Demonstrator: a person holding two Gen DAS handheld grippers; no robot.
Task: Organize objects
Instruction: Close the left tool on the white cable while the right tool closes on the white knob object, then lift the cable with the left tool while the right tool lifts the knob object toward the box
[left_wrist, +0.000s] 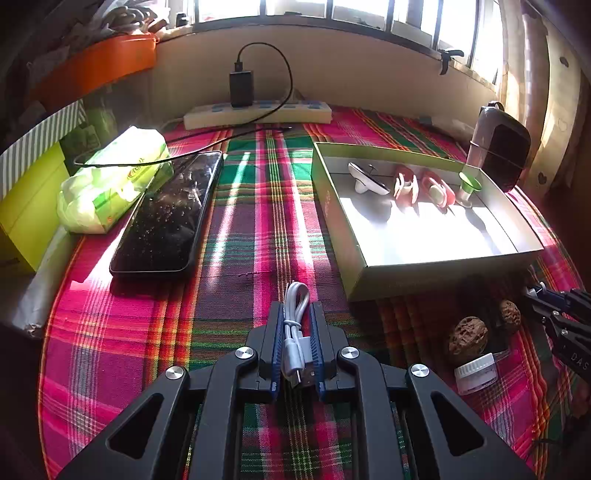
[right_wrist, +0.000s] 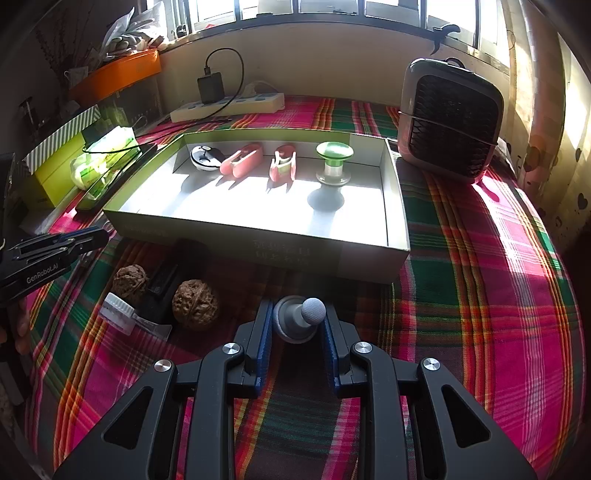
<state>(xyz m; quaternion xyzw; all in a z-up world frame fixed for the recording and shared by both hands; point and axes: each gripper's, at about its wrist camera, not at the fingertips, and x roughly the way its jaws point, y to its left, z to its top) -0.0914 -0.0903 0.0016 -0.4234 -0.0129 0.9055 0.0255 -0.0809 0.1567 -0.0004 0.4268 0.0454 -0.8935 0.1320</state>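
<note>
My left gripper (left_wrist: 295, 325) has its fingers (left_wrist: 277, 332) clamped on a coiled white cable (left_wrist: 294, 314), near the front edge of the plaid-covered counter (left_wrist: 240, 221). My right gripper (right_wrist: 298, 321) has its fingers (right_wrist: 263, 332) narrowed around a grey knobbed piece (right_wrist: 301, 317), just in front of the open box (right_wrist: 332, 258). The box sits mid-counter and holds a white piece (right_wrist: 203, 158), two pink pieces (right_wrist: 242, 159) and a green-topped spool (right_wrist: 333, 162) along its far wall. Two walnuts (right_wrist: 195, 303) and a white-capped jar (right_wrist: 118, 312) lie by the box's front left corner. Phone (left_wrist: 170, 218) and tissue pack (left_wrist: 110, 181) by the left edge, small fan (right_wrist: 450, 120) at the far right corner.
</note>
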